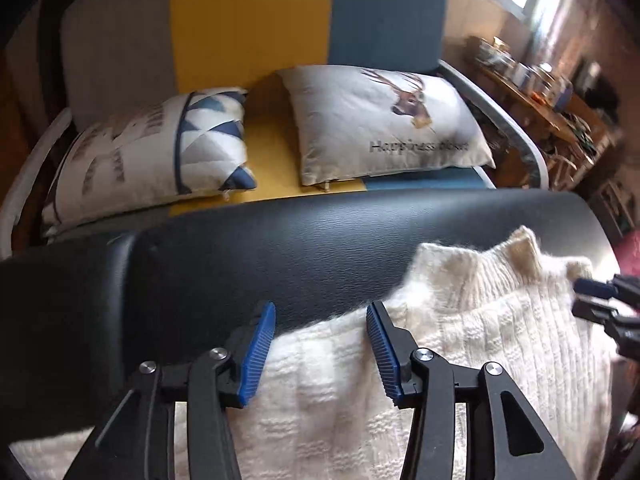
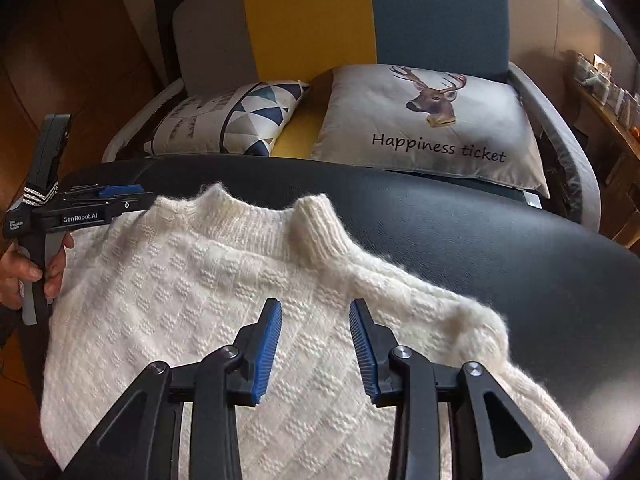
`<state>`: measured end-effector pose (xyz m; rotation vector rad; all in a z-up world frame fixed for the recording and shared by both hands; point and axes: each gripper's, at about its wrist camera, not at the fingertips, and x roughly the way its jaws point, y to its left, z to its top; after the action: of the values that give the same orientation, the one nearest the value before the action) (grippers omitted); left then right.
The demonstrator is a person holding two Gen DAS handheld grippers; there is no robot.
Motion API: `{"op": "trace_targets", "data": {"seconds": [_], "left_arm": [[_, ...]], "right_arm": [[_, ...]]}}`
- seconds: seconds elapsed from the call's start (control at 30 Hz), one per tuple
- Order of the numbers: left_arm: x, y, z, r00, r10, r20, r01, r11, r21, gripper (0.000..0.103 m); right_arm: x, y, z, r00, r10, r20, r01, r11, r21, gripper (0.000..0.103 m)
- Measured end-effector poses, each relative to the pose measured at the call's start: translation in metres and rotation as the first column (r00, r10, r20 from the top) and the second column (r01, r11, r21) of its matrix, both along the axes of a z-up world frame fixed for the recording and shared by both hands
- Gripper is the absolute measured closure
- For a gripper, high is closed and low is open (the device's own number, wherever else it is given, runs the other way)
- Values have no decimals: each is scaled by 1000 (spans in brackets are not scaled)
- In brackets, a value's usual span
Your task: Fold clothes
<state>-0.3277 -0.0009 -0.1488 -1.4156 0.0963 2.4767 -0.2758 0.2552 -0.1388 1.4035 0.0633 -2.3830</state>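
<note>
A cream-white, ribbed-collar knitted sweater point(image 2: 224, 292) lies spread on a black leather-look padded table point(image 2: 500, 248), its high collar toward the far edge and one shoulder and sleeve running off toward the table's right side. The right gripper point(image 2: 314, 344) hovers over the chest of the knit with its blue-padded jaws apart and nothing between them. The left gripper point(image 1: 320, 344), held in a person's hand point(image 2: 24, 276), stands at the sweater's left shoulder near the table's left edge; its own camera shows the jaws wide apart over the knit's edge, gripping nothing. The body appears laid flat and face up, with no fold line visible across the part in view, so the scene fits either a garment smoothed out for folding or one being arranged between folds; the pictures do not settle which. Any grasp on this fuzzy, loose knit would call for closing on an edge or shoulder seam rather than the flat middle. The hem and lower body are cut off below both views, the left sleeve is out of sight, and the left wrist picture is motion-blurred. Behind the table, a grey cushion printed with a stag's head point(image 2: 432, 120) and a blue-and-white triangle-patterned cushion point(image 2: 240, 120) rest on a grey, yellow and blue sofa point(image 2: 312, 16).
</note>
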Motion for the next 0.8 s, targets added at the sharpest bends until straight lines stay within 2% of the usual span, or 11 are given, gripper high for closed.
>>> {"op": "trace_targets", "data": {"seconds": [0.1, 0.17, 0.2, 0.23, 0.3, 0.37, 0.43, 0.5, 0.7, 0.77, 0.8], "left_arm": [[-1, 28, -6, 994, -105, -23, 103, 990, -96, 38], [-2, 42, -13, 988, -155, -23, 149, 973, -178, 37], [-3, 41, -14, 987, -157, -17, 152, 975, -160, 39], [-3, 40, -14, 988, -157, -10, 154, 978, -139, 42], [-5, 32, -13, 984, -174, 42, 175, 984, -25, 69], [-7, 22, -10, 980, -178, 87, 171, 982, 83, 70], [-10, 1, 2, 984, -149, 100, 119, 960, 254, 66], [-7, -5, 10, 987, -150, 54, 133, 962, 239, 58], [6, 28, -1, 951, -308, 29, 307, 951, 35, 37], [9, 42, -9, 937, -348, 27, 349, 936, -55, 37], [10, 43, -12, 941, -336, 24, 337, 940, -60, 48]], "right_arm": [[-11, -11, -11, 1000, 14, 28, -15, 999, 29, 67], [-16, -15, -22, 999, -6, 43, 2, 995, 95, 67], [-18, -14, -27, 999, -15, 50, 10, 994, 106, 67], [-19, -13, -31, 999, -20, 49, 15, 994, 104, 67], [-20, -13, -32, 999, -26, 38, 22, 995, 95, 67], [-21, -12, -32, 999, -31, 28, 29, 996, 87, 66], [-22, -12, -33, 999, -37, 18, 35, 996, 78, 65], [-24, -11, -34, 999, -42, 7, 41, 997, 70, 65], [-24, -12, -35, 999, -48, 4, 47, 996, 70, 64], [-24, -13, -35, 999, -45, 2, 45, 996, 76, 64], [-24, -13, -35, 999, -42, -1, 42, 996, 80, 64]]}}
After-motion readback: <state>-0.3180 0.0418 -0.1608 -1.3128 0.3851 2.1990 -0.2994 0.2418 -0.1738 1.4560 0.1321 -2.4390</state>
